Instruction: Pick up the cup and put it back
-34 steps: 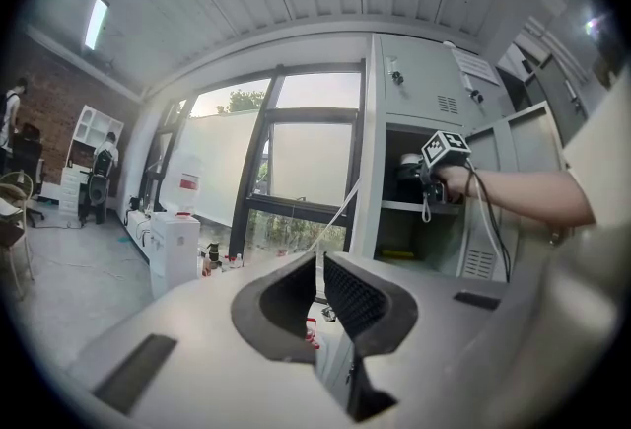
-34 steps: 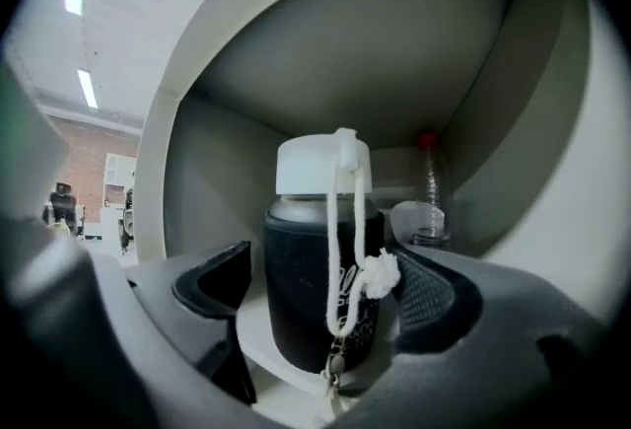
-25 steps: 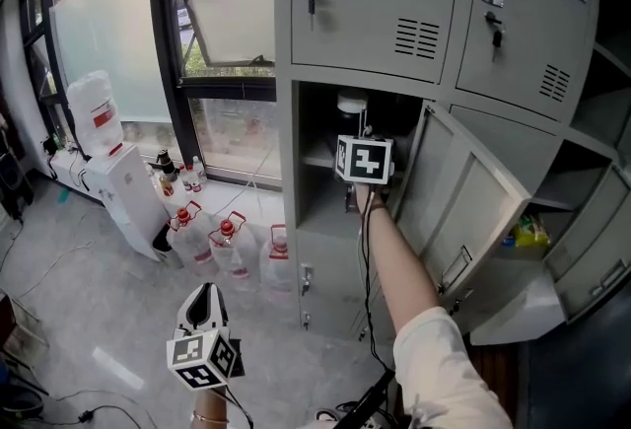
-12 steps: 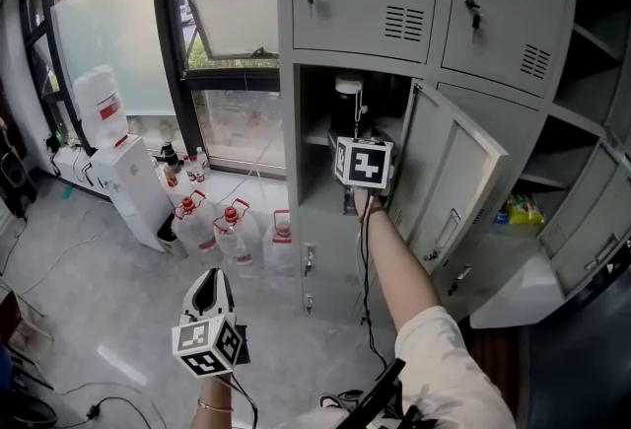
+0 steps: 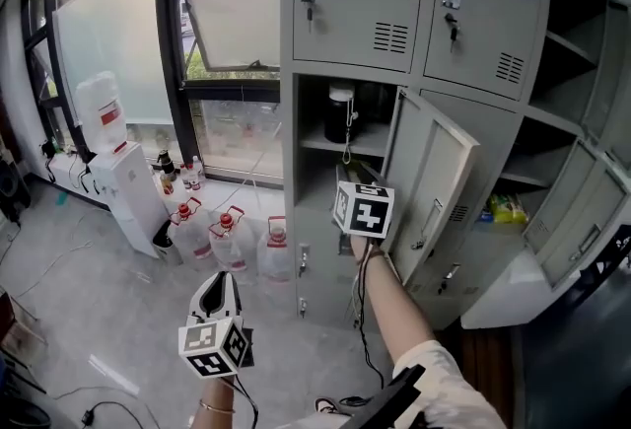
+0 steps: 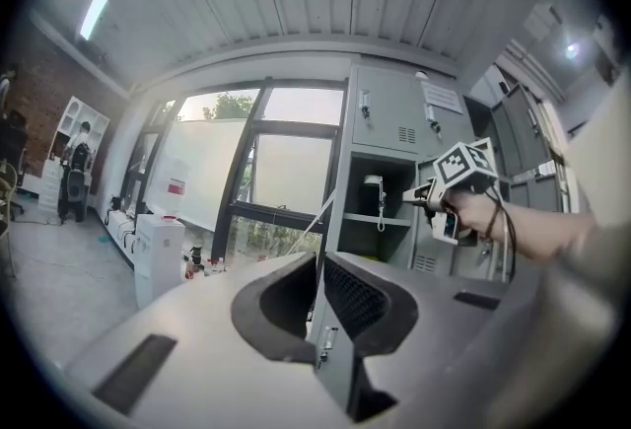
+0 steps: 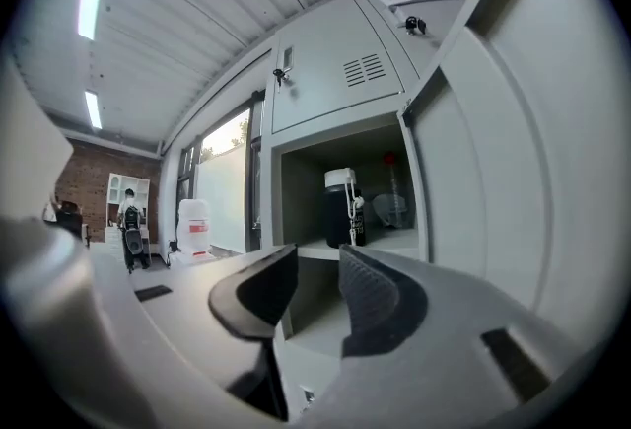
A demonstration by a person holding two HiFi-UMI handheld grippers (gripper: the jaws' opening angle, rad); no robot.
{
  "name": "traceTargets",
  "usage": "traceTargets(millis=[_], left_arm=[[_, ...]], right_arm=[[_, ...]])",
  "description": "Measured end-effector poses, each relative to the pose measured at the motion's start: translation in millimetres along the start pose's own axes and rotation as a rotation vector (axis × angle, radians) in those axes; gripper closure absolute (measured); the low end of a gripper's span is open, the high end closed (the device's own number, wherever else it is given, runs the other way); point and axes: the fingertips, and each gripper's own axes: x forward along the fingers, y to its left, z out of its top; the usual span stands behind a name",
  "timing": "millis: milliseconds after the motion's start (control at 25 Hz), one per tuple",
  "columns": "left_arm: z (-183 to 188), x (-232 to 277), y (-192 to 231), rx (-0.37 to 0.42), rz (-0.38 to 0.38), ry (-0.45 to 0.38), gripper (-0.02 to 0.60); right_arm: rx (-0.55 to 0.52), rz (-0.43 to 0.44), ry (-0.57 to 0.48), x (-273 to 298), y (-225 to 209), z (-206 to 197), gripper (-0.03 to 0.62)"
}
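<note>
**Cup on its shelf, both tongs empty**

Cup stood upright on the shelf inside the open locker. It had a black body and a white lid, with a cord hanging down its side. Nothing touched it.

I judged the job as good as finished. Neither tool carried anything, and the cup sat free in its place. From that alone I could not rule out that the lift had yet to begin. But the right tongs closing on empty air well short of the shelf made me read it as done. The locker door hung wide open, though the task said nothing about closing it.

The right tongs pointed level at the compartment from out in front of it and lower than the shelf. Their jaws had just been closing and stood partly apart with nothing between them. In the right gripper view the cup showed above the gap, well apart from the pads.

The left tongs hung low over the floor, well away from the locker. Their jaws were all but together, with only a slit left and nothing in it. The cup was far off, ahead and to their right.
</note>
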Motion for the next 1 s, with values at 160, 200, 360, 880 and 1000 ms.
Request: traceTargets(millis=[160,200,360,880,1000], left_arm=[[-5.8,-8.1,-11.6,-0.018,-0.044,0.005,0.555],[-8.5,-9.1,-15.7,-0.023,-0.057,0.009,0.555],[-18.8,-10.8,-37.3,-0.030,-0.116,0.030,0.555],[-15.7,-6.1,-101.9,-0.007,-0.222,0.038,0.555],[-17.6,-3.6,-106.1,-0.011,-0.217,0.045,0.555]], right_arm=[[-0.023,0.013,0.003,-45.0,12.4,-20.5,0.514],[-0.030,0.015,0.006,-57.0,15.4,-27.4,0.523],[-0.039,0.012,0.032,-102.1,24.2,-58.6,0.560],[0.029,-0.023,0.091,-184.7,10.0,-110.7,0.603],[0.014,-0.015,0.087,-190.3,7.6,-106.0,0.603]])
